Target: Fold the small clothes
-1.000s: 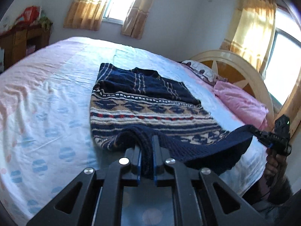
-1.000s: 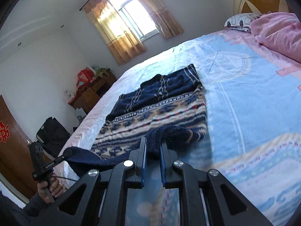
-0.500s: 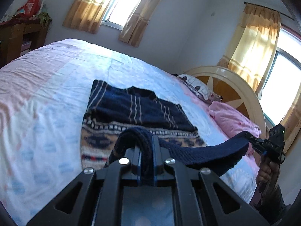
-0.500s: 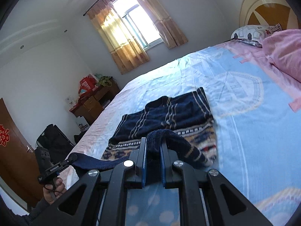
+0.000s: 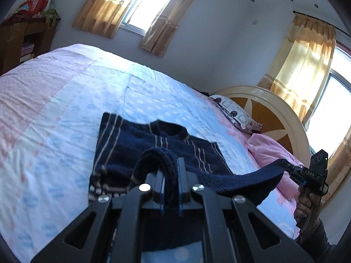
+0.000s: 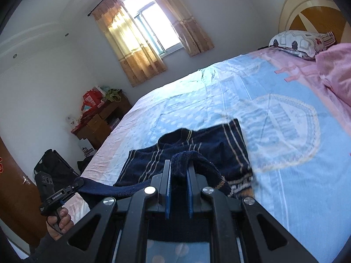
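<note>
Navy sweater [image 5: 158, 151] hem lifted over its body on bed [image 5: 65, 100]; left tongs [image 5: 170, 171] and right tongs [image 6: 178, 171] pinching hem; fold half done, laying down left.

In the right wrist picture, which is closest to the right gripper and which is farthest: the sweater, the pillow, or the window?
1. Sweater: clamped in the right gripper, lying just ahead.
2. Pillow: far right, by the headboard.
3. Window: on the far wall, beyond the bed.

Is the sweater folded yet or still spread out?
Mid-fold: both tools lift the sweater hem over its upper half; the hem hangs unreleased.
</note>
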The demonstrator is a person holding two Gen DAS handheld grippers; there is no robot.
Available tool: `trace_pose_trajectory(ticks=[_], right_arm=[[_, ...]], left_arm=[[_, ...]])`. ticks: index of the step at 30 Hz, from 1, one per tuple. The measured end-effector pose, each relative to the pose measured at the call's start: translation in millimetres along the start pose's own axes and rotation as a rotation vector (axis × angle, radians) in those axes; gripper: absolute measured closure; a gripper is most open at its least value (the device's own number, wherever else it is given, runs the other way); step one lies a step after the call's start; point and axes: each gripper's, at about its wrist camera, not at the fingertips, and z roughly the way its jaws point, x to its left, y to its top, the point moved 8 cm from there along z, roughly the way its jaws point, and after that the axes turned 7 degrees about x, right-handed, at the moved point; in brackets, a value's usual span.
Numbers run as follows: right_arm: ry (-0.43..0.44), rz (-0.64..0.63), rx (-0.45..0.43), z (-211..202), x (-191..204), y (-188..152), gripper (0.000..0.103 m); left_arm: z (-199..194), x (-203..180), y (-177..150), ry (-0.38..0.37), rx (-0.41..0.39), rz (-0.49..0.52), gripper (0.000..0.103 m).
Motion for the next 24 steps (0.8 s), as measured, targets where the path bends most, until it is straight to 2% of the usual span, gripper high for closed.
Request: trace_pose_trajectory(ticks=[10,19,24], right_arm=[[-0.051,-0.008,0.013,43.7,-11.4,47.6,0.092],[-0.088,0.026,0.093,110.6,-40.9,65.8,0.092],[-0.100,0.034,0.133,139.9,-52.5,72.8,0.092]], left_arm=[[42.4,15.1,48.4,-0.002,0.009,-0.026,0.094],[95.8,47.7,60.9,0.012,0.073,-0.107,0.094],[111.6,60.9,64.9,0.020,0.092,-0.127,0.094]])
